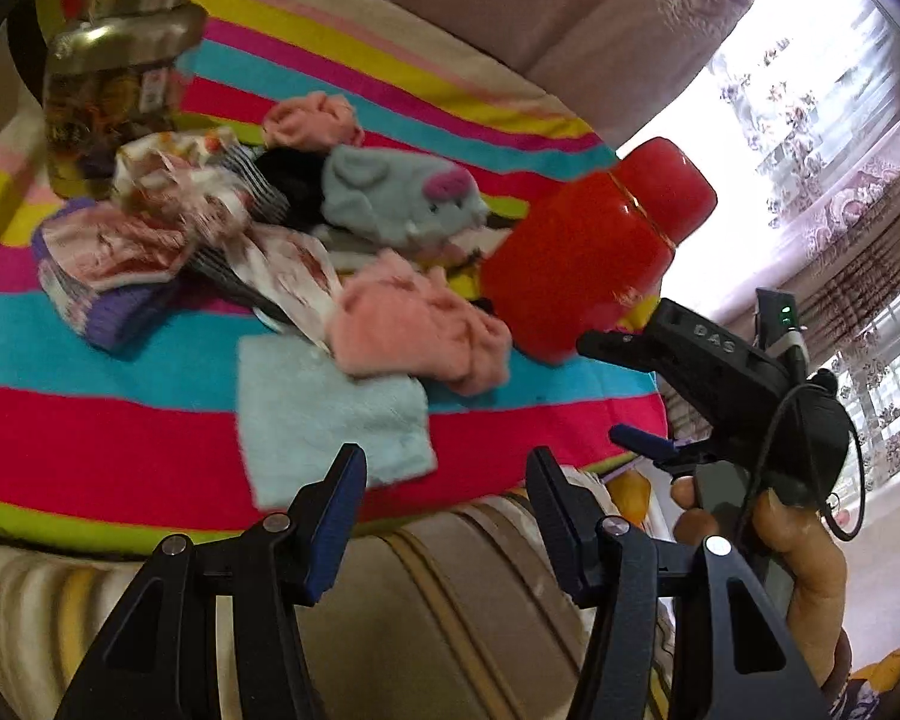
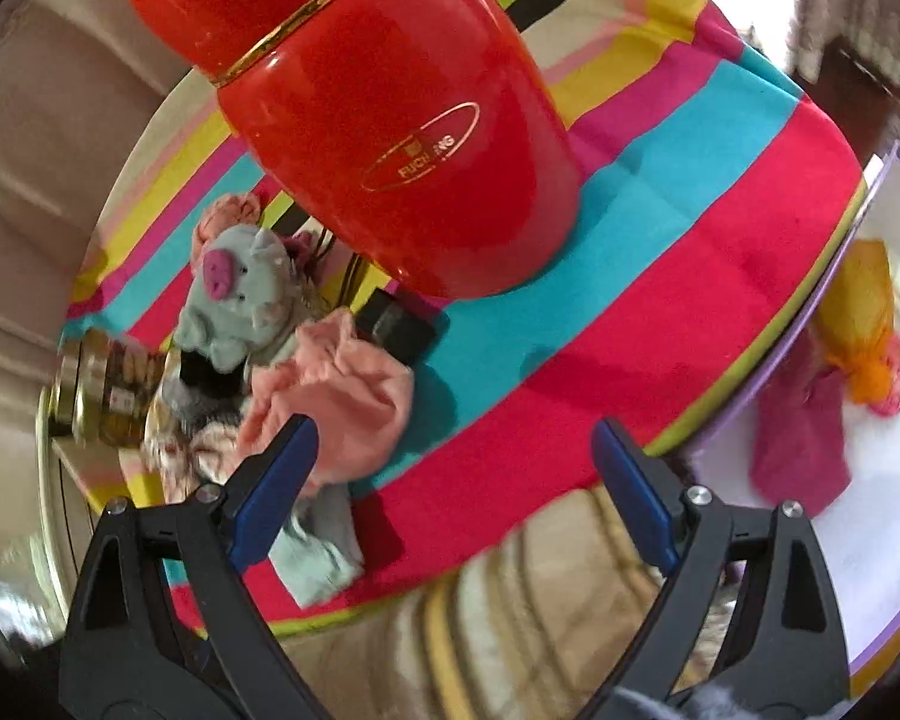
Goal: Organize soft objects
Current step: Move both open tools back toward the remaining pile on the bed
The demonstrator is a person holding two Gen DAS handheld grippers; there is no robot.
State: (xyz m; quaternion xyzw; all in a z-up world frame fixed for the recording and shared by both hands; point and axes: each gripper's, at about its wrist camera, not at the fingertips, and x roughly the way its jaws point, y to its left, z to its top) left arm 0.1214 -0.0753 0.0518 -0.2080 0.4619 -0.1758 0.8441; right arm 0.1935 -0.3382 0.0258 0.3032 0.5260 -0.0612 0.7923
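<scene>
A heap of soft things lies on a round table under a striped cloth (image 1: pixel 90 420). In it are a grey pig plush (image 1: pixel 396 198), a pink cloth (image 1: pixel 414 324), a light blue cloth (image 1: pixel 330 414), a rolled pink sock (image 1: pixel 312 120), flowered cloths (image 1: pixel 180 180) and a purple sock (image 1: pixel 114 312). My left gripper (image 1: pixel 447 462) hangs open over the table's near edge, just short of the blue cloth, with nothing between its fingers. A hand holds my right gripper (image 1: pixel 600 390) beside the table's right edge. It is open and empty too (image 2: pixel 456 429), with the pink cloth (image 2: pixel 336 384) by its left finger.
A tall red flask (image 1: pixel 594 246) stands on the table right of the heap, large in the right wrist view (image 2: pixel 390 120). A glass jar (image 1: pixel 114 96) stands at the far left. A white bin with a purple rim (image 2: pixel 882 630) holds a magenta cloth (image 2: pixel 798 456) and an orange-yellow soft item (image 2: pixel 858 312).
</scene>
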